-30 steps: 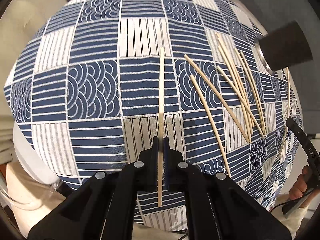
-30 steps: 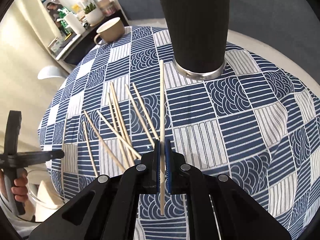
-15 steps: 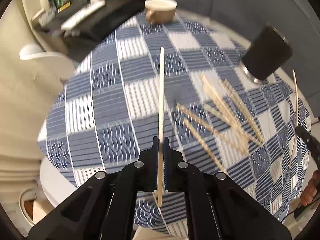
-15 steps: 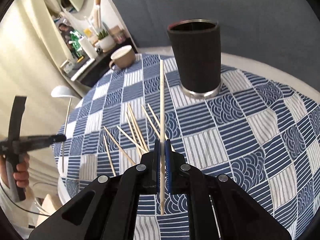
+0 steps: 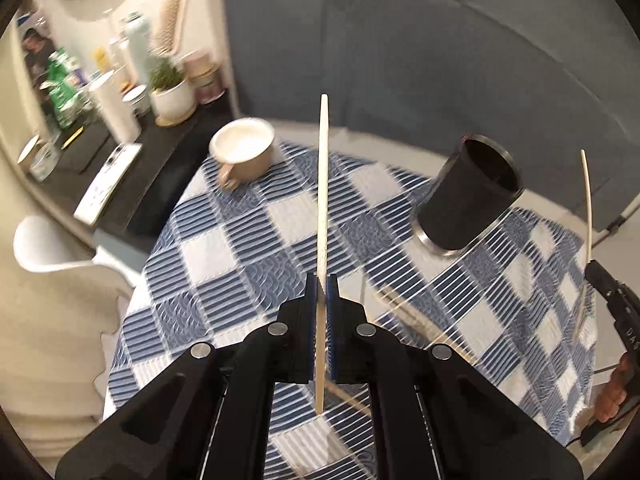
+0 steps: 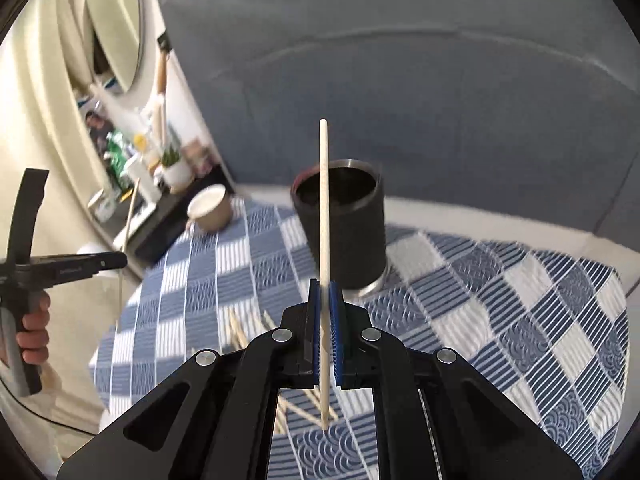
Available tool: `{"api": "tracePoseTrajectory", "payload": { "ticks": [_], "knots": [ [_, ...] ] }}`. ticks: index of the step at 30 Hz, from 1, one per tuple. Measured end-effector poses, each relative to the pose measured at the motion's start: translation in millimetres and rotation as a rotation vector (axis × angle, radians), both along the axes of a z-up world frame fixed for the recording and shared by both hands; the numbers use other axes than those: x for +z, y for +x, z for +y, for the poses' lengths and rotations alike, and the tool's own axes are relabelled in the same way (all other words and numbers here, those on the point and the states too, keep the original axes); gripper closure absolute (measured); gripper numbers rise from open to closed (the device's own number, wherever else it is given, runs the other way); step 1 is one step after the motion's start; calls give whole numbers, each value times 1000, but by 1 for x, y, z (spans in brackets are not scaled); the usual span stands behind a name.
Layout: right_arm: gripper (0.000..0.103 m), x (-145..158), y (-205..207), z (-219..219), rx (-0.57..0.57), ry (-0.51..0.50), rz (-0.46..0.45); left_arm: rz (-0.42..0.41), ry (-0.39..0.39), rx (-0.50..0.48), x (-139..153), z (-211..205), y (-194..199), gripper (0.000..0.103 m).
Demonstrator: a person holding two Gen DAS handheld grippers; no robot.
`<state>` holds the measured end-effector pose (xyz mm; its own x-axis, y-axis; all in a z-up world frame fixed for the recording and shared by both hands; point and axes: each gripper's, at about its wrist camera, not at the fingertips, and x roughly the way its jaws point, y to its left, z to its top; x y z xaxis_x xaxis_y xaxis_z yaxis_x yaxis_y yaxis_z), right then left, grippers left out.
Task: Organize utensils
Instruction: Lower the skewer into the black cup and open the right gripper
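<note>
Pinching one chopstick point(image 5: 322, 200) each — left hand-held gripper point(image 5: 321, 292), right hand-held gripper point(image 6: 325, 300) — above the tablecloth point(image 6: 500, 300).

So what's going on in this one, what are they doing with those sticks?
A person is tidying loose chopsticks off a round table. Each handheld gripper is clamped on one: the left gripper holds a chopstick and the right gripper holds another chopstick, both lifted clear of the blue checked tablecloth. The black cup stands upright and open ahead of the right gripper. More loose chopsticks lie on the cloth.
</note>
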<state>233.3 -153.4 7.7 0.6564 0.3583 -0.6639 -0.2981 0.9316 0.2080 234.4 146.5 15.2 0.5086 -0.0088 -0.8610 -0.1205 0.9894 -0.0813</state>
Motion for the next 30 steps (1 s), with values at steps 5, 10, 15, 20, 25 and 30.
{"api": "tracePoseTrajectory", "payload": {
  "ticks": [5, 10, 15, 20, 25, 30],
  "knots": [
    [98, 21, 16, 0, -66, 12, -44, -53, -53, -80, 25, -13, 37, 98],
    [98, 36, 34, 7, -97, -5, -74, -101, -70, -170, 47, -37, 74, 98],
    [98, 46, 53, 13, -138, 9, -127, -99, -120, -239, 59, -55, 112, 98],
    [98, 50, 74, 19, -157, 22, -168, -124, -130, -331, 64, -75, 145, 98],
    [98, 41, 98, 17, -196, 69, -170, -137, -163, -411, 57, -94, 172, 98],
    [98, 27, 119, 11, -228, 144, -161, -162, -213, -490, 43, -109, 198, 98]
  ]
}}
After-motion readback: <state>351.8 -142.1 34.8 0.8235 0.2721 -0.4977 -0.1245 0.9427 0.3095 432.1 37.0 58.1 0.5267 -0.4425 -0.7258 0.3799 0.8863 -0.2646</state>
